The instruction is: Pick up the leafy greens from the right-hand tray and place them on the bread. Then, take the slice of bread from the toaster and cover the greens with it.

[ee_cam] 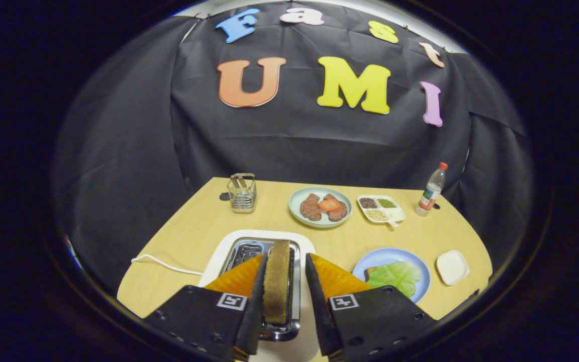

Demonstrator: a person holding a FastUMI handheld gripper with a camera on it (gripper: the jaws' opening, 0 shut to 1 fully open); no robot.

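Over toaster (269,281), claw (285,291) open astride bread slice (276,281).

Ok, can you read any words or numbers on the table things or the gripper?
Bottle: label too small to read.
Gripper, open around the bread slice in the toaster: square marker on each finger, a pattern, no words.
No other text on the table.

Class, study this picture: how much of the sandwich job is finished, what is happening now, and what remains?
Done: the leafy greens already lie on bread on the blue plate. In hand: the claw straddles the bread slice standing in the toaster; one finger touches it, the other stands apart, so no grip yet. Left: close, lift the slice out, lay it over the greens.
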